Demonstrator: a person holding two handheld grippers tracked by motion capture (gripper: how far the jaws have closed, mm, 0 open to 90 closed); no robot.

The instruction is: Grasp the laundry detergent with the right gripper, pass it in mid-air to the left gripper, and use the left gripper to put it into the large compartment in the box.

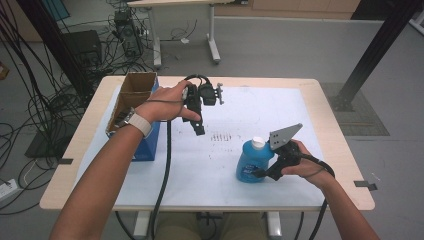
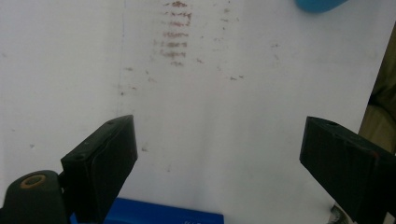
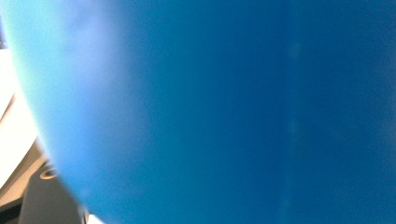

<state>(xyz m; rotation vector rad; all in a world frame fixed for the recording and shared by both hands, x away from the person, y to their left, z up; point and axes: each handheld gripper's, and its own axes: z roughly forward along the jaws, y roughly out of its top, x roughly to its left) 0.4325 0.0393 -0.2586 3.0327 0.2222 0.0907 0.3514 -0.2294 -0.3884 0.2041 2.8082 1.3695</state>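
A light wooden table (image 1: 327, 145) carries a white paper sheet (image 1: 260, 107) that covers most of its top. Faint reddish-brown smudge marks (image 1: 221, 136) sit near the sheet's middle, stacked in short rows. At the table's left side stands an open brown cardboard box with blue sides (image 1: 131, 100), its flaps up. On the grey floor beyond, a tangle of black cables (image 1: 47, 100) spreads at the left near a dark computer case (image 1: 127, 32), and a second table's white metal legs (image 1: 214, 35) stand farther back.
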